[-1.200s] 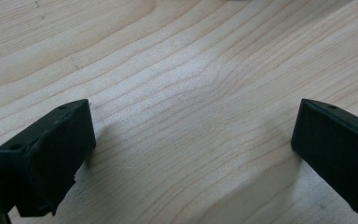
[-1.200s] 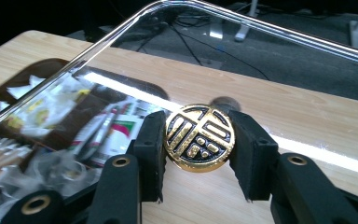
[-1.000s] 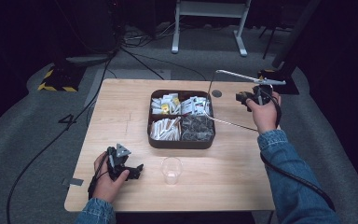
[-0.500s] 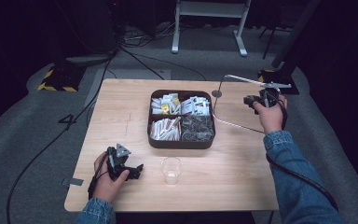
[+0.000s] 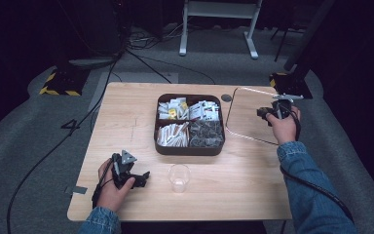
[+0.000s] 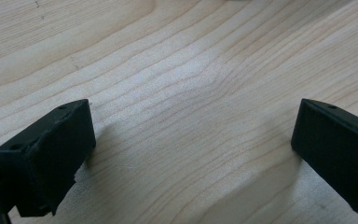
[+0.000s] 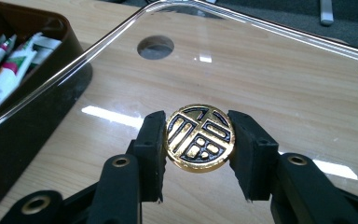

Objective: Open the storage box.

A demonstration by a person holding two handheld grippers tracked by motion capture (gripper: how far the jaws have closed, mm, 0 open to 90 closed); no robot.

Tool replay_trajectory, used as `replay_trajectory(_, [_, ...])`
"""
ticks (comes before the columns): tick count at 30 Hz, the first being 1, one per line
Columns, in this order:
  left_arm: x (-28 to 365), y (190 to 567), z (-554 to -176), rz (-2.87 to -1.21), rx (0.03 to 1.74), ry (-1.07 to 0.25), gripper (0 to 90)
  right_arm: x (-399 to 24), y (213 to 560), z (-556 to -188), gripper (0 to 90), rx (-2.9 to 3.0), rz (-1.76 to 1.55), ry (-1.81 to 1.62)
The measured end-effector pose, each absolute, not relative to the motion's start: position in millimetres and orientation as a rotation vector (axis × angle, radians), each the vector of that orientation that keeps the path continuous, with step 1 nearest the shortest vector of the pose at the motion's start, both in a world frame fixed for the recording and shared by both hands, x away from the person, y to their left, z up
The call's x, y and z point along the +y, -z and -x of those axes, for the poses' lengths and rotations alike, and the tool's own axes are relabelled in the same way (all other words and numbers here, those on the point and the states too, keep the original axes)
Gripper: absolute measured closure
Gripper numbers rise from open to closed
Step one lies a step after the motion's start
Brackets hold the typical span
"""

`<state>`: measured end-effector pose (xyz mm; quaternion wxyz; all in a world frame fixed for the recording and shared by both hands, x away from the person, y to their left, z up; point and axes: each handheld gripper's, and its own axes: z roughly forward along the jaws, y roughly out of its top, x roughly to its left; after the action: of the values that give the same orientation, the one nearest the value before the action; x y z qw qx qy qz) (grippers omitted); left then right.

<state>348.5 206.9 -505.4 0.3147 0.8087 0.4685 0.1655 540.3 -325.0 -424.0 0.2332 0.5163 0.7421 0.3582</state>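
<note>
Over on the right side of the wooden table [image 5: 126, 112], the clear lid [image 7: 270, 74] hangs by its gold knob [image 7: 199, 138], pinched tight in the right gripper [image 7: 199, 154], probably so the compartment box [image 5: 190, 149] of sachets stays uncovered. Left gripper [image 6: 191, 154] sits wide open, holding nothing, near the plastic cup [image 5: 179, 177].

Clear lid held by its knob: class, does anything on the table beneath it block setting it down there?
Nothing visible does. Through the clear lid only bare table and its round hole show; the compartment box stands just beside the lid's edge.
</note>
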Motion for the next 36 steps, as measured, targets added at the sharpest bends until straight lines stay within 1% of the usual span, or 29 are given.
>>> replay_trajectory(21, [206.9, 505.4, -348.5, -2.132, 1.234, -0.437, 0.0, -331.5, 465.9, -536.6, 58.9, 2.047, -1.466, -0.981])
replay_trajectory(36, [206.9, 505.4, -348.5, -2.132, 1.234, -0.436, 0.0, -331.3, 485.7, -535.3, 58.9, 2.055, -1.494, -0.966])
